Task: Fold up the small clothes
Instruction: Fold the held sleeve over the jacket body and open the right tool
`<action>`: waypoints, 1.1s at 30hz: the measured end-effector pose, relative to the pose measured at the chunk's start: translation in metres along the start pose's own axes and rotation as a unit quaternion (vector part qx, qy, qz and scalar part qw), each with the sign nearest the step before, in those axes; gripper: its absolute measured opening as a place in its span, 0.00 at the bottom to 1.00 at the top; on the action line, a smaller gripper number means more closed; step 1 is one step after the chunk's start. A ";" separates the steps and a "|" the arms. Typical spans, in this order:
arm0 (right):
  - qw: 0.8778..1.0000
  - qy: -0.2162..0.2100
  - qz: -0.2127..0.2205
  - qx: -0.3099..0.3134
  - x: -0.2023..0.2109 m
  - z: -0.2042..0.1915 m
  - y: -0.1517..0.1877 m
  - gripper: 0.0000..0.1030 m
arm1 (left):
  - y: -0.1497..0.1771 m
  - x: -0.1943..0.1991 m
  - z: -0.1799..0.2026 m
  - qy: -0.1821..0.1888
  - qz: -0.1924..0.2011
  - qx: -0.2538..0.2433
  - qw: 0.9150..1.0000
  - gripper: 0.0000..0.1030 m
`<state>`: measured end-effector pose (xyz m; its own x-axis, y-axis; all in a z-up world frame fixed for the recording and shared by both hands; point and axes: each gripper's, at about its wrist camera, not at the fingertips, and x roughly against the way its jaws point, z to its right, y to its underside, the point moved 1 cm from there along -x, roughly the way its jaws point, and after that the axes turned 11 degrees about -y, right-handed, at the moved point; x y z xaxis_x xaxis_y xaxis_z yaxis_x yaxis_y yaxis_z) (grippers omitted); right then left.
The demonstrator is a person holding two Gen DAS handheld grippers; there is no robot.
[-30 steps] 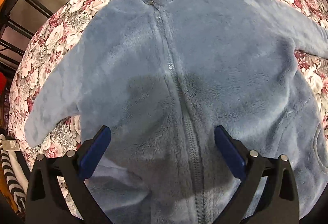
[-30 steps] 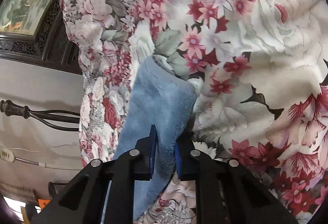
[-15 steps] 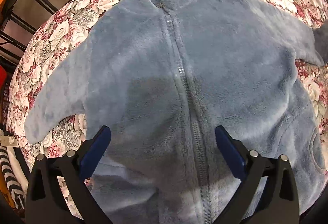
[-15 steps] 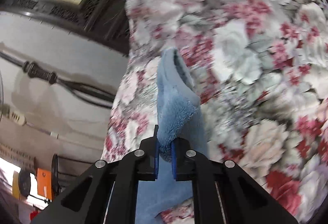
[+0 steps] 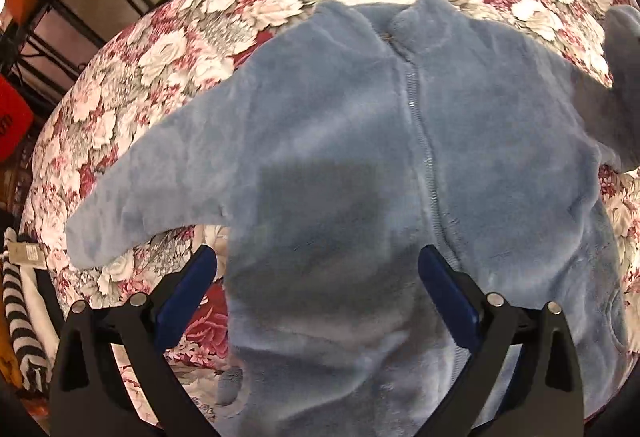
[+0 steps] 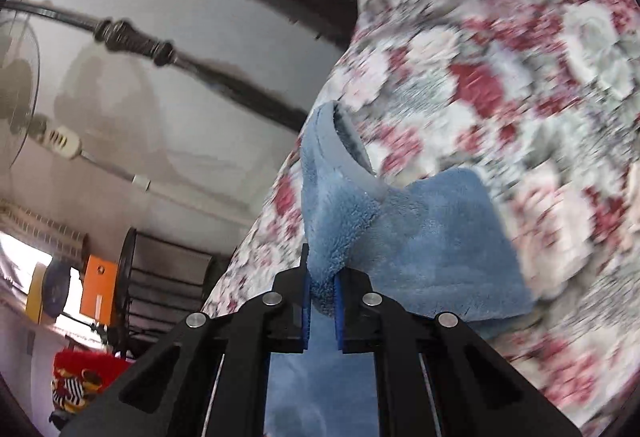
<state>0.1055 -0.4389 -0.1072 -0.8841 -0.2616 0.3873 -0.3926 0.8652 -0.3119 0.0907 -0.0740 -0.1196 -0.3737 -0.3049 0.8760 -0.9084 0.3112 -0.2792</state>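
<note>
Right wrist view: the right gripper (image 6: 322,311), clamped on the fleece jacket's (image 5: 400,157) sleeve cuff (image 6: 340,221), holds it off the bed's (image 5: 180,49) right edge, the jacket's body lying leftward beneath the left gripper's (image 5: 316,269) spread, empty jaws.

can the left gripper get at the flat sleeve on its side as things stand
Probably yes. The left gripper hangs open above the blue fleece jacket, and the flat sleeve lies uncovered on the floral cloth with nothing between them.

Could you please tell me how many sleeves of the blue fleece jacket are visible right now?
2. One sleeve lies spread flat on the floral cover at the jacket's left; the other sleeve, at the right edge, is lifted, its cuff pinched in the right gripper.
</note>
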 end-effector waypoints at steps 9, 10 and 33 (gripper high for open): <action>0.997 -0.012 -0.059 0.039 -0.047 -0.046 0.044 0.09 | 0.005 -0.009 -0.034 0.002 -0.012 0.028 1.000 0.95; 0.997 -0.012 -0.066 0.041 -0.051 -0.049 0.048 0.09 | 0.007 -0.010 -0.039 0.002 -0.014 0.032 0.999 0.95; 0.946 0.036 -0.270 0.177 -0.158 -0.102 0.211 0.12 | 0.032 -0.028 -0.111 -0.006 -0.039 0.094 0.995 0.95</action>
<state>0.1883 -0.1715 -0.1463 -0.5167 -0.5832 0.6268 -0.8530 0.4131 -0.3189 0.0932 0.0440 -0.1099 -0.3023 -0.3317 0.8936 -0.9532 0.1132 -0.2804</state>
